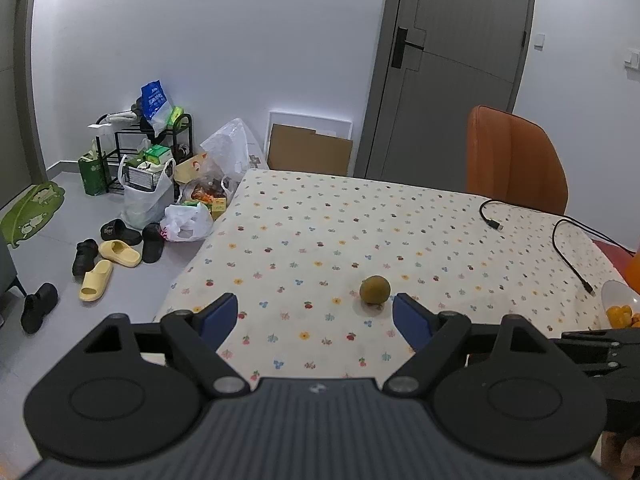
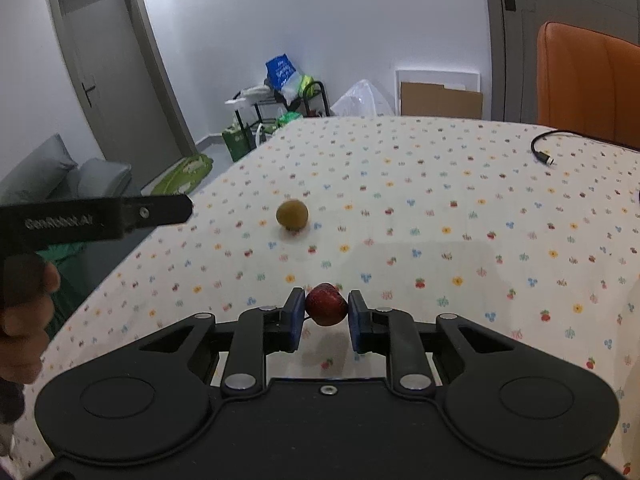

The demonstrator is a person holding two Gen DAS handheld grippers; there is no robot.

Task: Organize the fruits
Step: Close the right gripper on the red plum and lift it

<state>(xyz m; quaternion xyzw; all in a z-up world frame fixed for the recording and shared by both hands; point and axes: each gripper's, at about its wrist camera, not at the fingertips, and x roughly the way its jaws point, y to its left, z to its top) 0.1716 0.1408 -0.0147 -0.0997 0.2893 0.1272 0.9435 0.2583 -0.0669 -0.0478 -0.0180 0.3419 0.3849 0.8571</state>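
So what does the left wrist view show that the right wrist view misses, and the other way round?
Only the left wrist view: the open left gripper, a bowl holding orange fruit at the table's right edge, shoes on the floor.
Only the right wrist view: the right gripper shut on a red fruit, a grey sofa.
Both: the brown fruit lying loose on the tablecloth, the orange chair, a black cable.
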